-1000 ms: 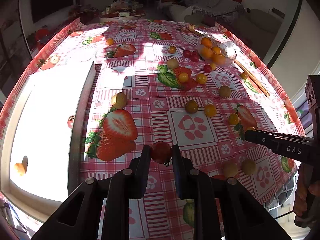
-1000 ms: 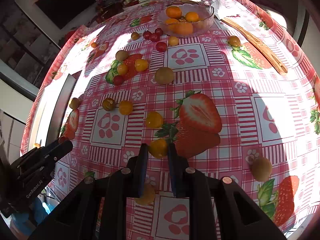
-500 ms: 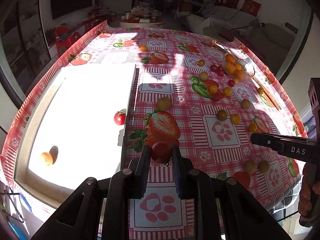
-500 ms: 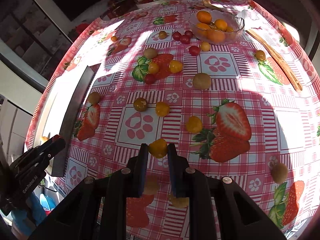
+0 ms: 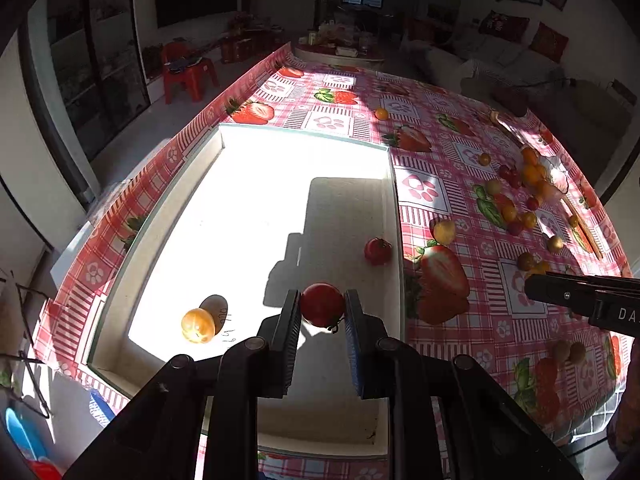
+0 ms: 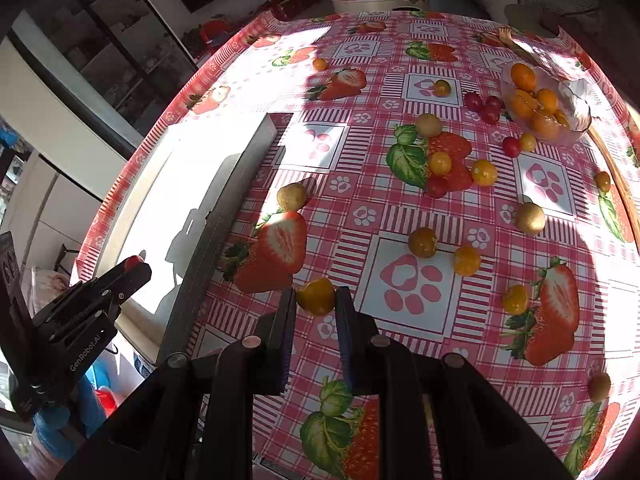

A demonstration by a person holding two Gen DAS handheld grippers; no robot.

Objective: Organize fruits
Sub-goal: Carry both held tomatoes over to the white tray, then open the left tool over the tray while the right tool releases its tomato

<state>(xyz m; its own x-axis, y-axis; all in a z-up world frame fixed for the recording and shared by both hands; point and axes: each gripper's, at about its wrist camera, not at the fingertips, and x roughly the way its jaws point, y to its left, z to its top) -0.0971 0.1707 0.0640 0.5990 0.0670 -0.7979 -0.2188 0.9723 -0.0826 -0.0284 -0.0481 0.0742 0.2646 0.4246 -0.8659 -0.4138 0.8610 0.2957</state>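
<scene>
My left gripper (image 5: 322, 306) is shut on a red tomato (image 5: 321, 304) and hangs over the white tray (image 5: 208, 168), near its right wall. Inside the tray lie another red tomato (image 5: 377, 251) and a yellow fruit (image 5: 197, 325). My right gripper (image 6: 316, 298) is shut on a yellow fruit (image 6: 316, 296) above the strawberry-print tablecloth (image 6: 404, 280), just right of the tray's wall (image 6: 224, 220). The left gripper (image 6: 136, 270) also shows at the lower left of the right wrist view. The right gripper's tip (image 5: 536, 286) reaches in at the right of the left wrist view.
Several yellow, red and brownish fruits lie scattered on the cloth (image 6: 440, 160). A glass bowl (image 6: 576, 100) with oranges stands at the far right, with a wooden stick (image 5: 584, 232) beside it. A red plastic chair (image 5: 188, 72) and sofa stand beyond the table.
Both grippers moved left with their fruits. The left one went from above the cloth to above the tray; the right one came up close to the tray's wall.
</scene>
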